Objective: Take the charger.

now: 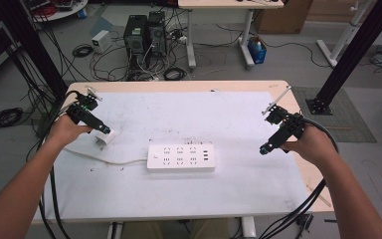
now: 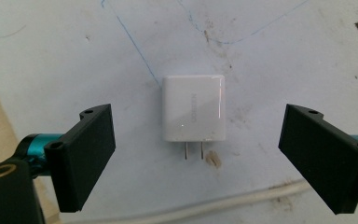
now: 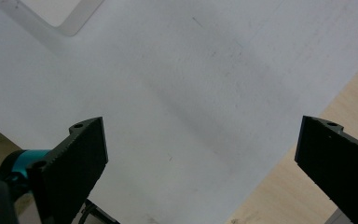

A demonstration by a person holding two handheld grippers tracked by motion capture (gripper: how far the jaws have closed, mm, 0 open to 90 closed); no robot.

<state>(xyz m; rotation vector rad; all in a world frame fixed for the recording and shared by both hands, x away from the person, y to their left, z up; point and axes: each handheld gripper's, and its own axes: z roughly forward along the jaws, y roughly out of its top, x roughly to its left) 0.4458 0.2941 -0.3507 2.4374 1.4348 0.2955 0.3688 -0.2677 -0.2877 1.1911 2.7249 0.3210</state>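
Left gripper view puts us at the start: our left gripper (image 2: pixel 193 158) hangs with jaws apart over the untouched white charger (image 2: pixel 194 108) near the desk's left edge, unplugged from the power strip (image 1: pixel 181 157), while our right gripper (image 3: pixel 200 168) gapes empty.

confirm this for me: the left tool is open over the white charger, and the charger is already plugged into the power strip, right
Not quite. The left tool is open over the white charger, but the charger lies loose on the table mat, prongs bare, apart from the power strip. The left gripper view shows the prongs.
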